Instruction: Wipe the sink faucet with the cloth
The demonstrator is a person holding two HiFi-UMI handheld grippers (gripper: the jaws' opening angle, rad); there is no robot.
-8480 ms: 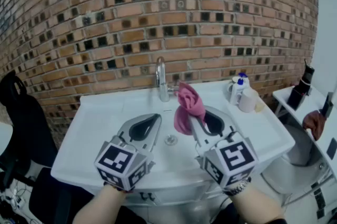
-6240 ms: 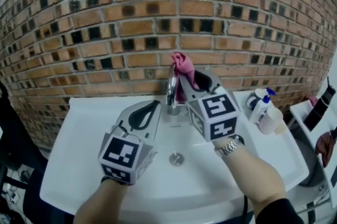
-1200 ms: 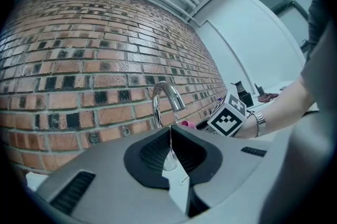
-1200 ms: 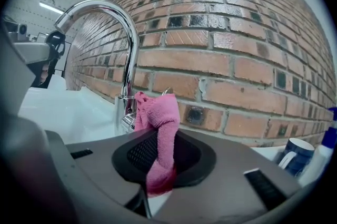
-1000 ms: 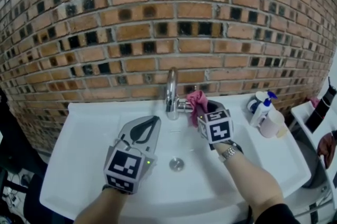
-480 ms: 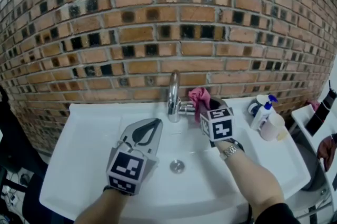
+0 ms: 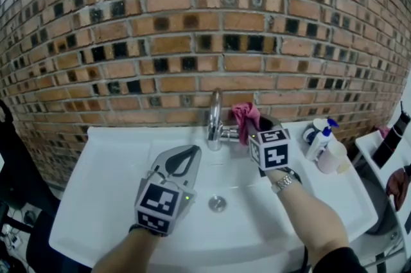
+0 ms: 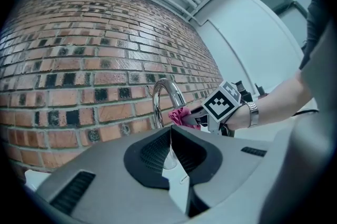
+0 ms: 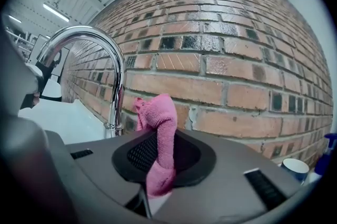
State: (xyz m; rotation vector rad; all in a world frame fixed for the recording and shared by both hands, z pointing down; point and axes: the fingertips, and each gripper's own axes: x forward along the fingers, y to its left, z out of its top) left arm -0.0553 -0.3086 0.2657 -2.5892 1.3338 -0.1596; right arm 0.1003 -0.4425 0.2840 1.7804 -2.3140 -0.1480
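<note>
Head view, right tool [image 7: 252, 128] clamped on cloth [image 7: 244, 115] beside faucet [image 7: 215, 112], tips hidden, left tool [image 7: 192, 151] closed, empty.

The cloth [image 7: 244, 116] in the right hand-held gripper [image 7: 252, 129] is pink. That one and the left hand-held gripper [image 7: 190, 153] are grey with black-and-white square marks. The faucet [image 7: 214, 116] is shiny silver, the sink [image 7: 109, 175] white, the wall [image 7: 192, 40] orange brick with dark squares

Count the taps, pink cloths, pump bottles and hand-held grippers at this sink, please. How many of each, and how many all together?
Tap: 1
Pink cloth: 1
Pump bottle: 1
Hand-held grippers: 2, the left hand-held gripper and the right hand-held gripper
Total: 5
</note>
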